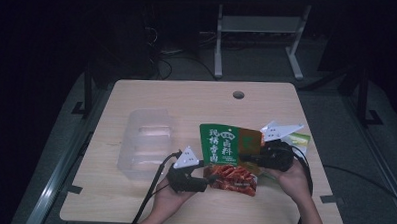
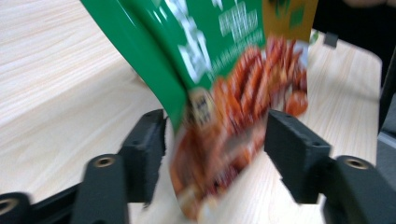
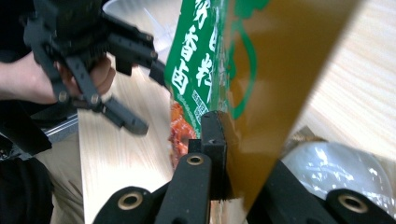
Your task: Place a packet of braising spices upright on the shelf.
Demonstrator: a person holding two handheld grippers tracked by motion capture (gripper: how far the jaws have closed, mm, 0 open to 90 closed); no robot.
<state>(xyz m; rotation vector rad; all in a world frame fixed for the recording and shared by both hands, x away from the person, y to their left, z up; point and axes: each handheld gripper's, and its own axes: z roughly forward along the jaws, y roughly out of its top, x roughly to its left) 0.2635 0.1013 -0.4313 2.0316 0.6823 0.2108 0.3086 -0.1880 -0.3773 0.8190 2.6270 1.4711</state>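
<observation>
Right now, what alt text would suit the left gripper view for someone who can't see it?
A green and orange snack packet hangs between the left gripper's two black jaws, which stand open on either side without pressing it. The blurred packet shows red food pictures, and a pale wooden table lies behind.

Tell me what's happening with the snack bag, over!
Right gripper shut on green snack packet. Left gripper open, jaws either side of its red end. Clear tub sits apart, nothing in the way.
</observation>
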